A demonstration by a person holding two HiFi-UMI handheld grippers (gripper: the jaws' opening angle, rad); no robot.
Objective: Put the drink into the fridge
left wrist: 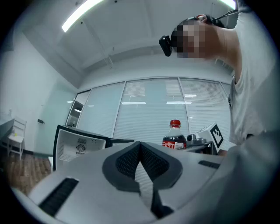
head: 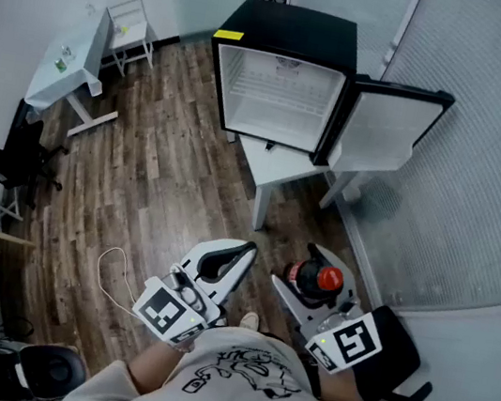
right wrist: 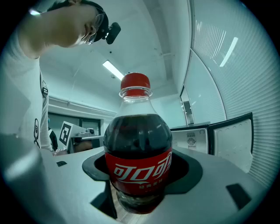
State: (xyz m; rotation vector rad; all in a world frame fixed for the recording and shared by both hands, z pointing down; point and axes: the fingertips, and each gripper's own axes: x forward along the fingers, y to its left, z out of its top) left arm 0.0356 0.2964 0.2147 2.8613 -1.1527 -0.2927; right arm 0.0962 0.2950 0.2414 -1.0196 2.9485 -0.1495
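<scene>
Gripped red-capped, red-labelled dark cola bottle point(right wrist: 139, 151) upright in right gripper point(head: 314, 275), lower right; held left gripper point(head: 244, 251) pressed together, empty.

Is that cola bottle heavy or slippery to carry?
The cola bottle looks nearly full, so probably heavy for its size. Its smooth round plastic may slip or twist in the right gripper. Set down, it could tip, being tall.
</scene>
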